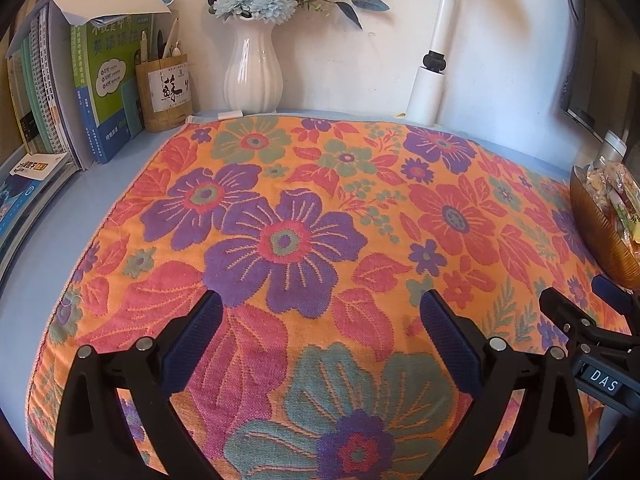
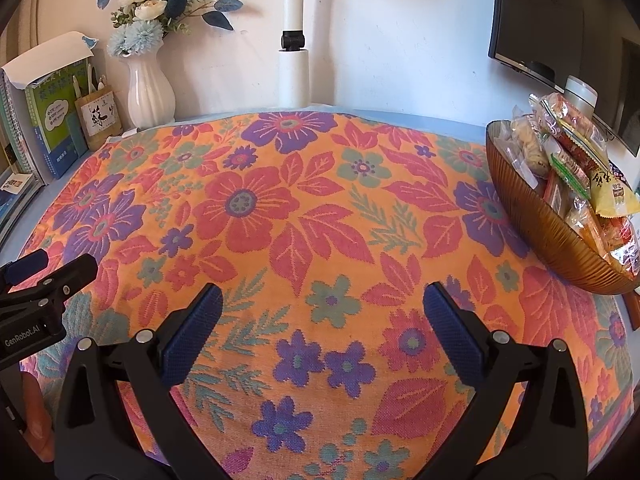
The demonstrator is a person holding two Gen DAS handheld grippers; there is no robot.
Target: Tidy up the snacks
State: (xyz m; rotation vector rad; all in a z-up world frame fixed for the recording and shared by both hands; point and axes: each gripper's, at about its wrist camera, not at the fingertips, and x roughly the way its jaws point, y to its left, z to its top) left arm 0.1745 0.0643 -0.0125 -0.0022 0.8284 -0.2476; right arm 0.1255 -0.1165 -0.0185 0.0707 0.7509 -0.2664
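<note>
An amber ribbed glass bowl (image 2: 548, 236) stands at the right edge of the floral cloth (image 2: 304, 208), heaped with several wrapped snack packets (image 2: 568, 152). It also shows at the far right of the left wrist view (image 1: 600, 236). My left gripper (image 1: 320, 312) is open and empty above the cloth's front part. My right gripper (image 2: 322, 304) is open and empty, left of the bowl and apart from it. Each gripper shows at the edge of the other's view, the left gripper (image 2: 44, 272) and the right gripper (image 1: 580, 312).
A white vase (image 1: 253, 76) of blue flowers, a wooden pen holder (image 1: 164, 92) and upright books (image 1: 92, 92) stand along the back left. A white lamp post (image 1: 430, 80) stands at the back. A dark monitor (image 2: 560, 40) hangs at the right, behind the bowl.
</note>
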